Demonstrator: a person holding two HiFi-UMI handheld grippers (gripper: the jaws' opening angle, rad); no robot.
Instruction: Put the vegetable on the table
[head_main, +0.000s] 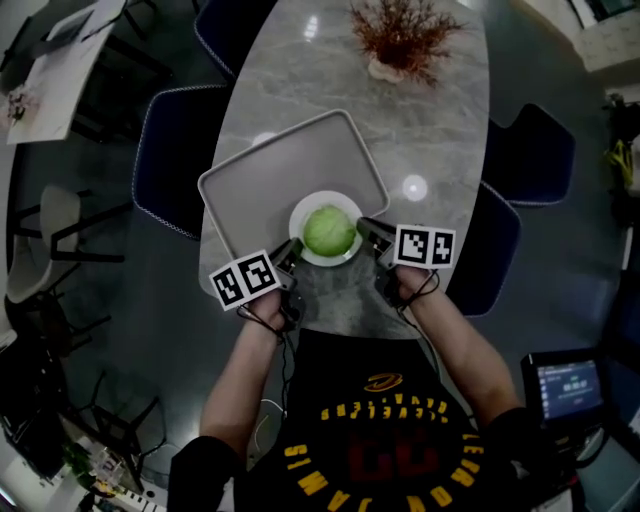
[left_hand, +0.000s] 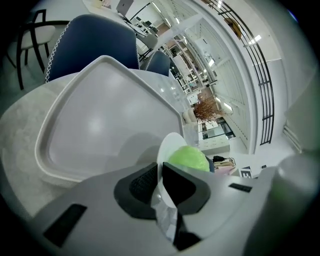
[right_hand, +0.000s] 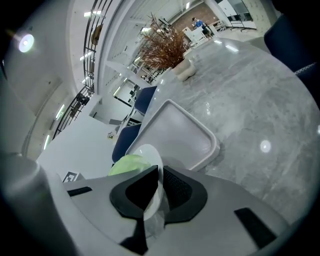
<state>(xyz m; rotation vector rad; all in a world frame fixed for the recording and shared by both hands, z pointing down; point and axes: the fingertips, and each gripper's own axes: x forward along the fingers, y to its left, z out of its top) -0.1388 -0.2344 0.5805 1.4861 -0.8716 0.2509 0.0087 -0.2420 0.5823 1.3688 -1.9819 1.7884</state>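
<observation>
Half-hidden cabbage (left_hand: 189, 159), plate (head_main: 301, 214) in left gripper (left_hand: 159, 181), right gripper (right_hand: 160, 187)

Angled toward each other, left gripper (head_main: 291, 252), right gripper (head_main: 366, 229), fingers (left_hand: 182, 187) apparently pinched on opposite plate (head_main: 303, 215) edges

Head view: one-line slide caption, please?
Left hand-held gripper and right hand-held gripper clamp opposite rims of the white plate holding a green cabbage.

One cabbage (head_main: 329, 230), one plate (head_main: 325, 198), one tray (head_main: 260, 180) (one dried plant (head_main: 403, 35)).
</observation>
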